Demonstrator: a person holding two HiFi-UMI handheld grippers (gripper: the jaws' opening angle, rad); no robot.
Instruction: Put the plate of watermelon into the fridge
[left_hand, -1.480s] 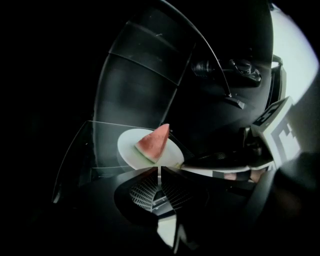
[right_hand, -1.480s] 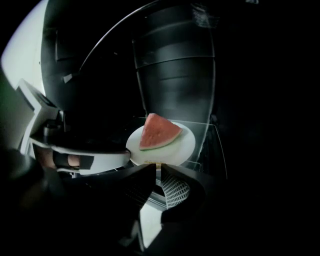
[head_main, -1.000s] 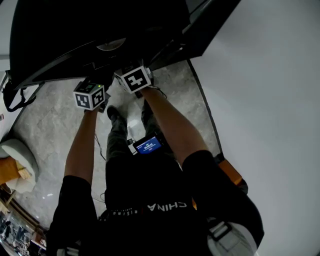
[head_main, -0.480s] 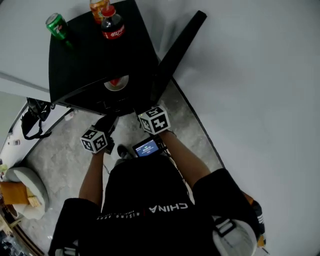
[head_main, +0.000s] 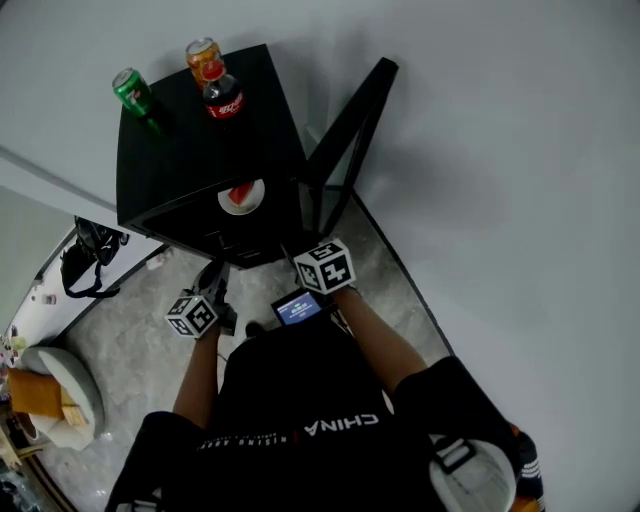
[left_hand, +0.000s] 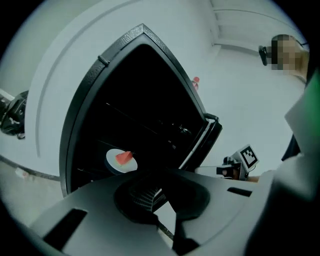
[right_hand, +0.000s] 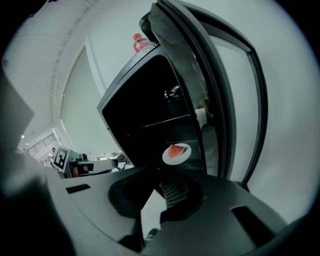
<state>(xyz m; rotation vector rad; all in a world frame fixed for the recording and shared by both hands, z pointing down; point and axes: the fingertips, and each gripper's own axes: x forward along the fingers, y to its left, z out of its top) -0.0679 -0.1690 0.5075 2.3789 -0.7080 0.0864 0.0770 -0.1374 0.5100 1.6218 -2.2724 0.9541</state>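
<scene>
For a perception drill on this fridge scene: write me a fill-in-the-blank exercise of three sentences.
The plate on the shelf inside the fridge carries a slice of ____. The fridge door stands ____. Beside the green can and the orange can on the fridge top stands a red-capped ____.
Missing words: watermelon; open; bottle.

We find the plate of watermelon (left_hand: 121, 161) inside the open fridge (left_hand: 86, 95), at ten o'clock from the left gripper (left_hand: 157, 192), jaws together.
</scene>
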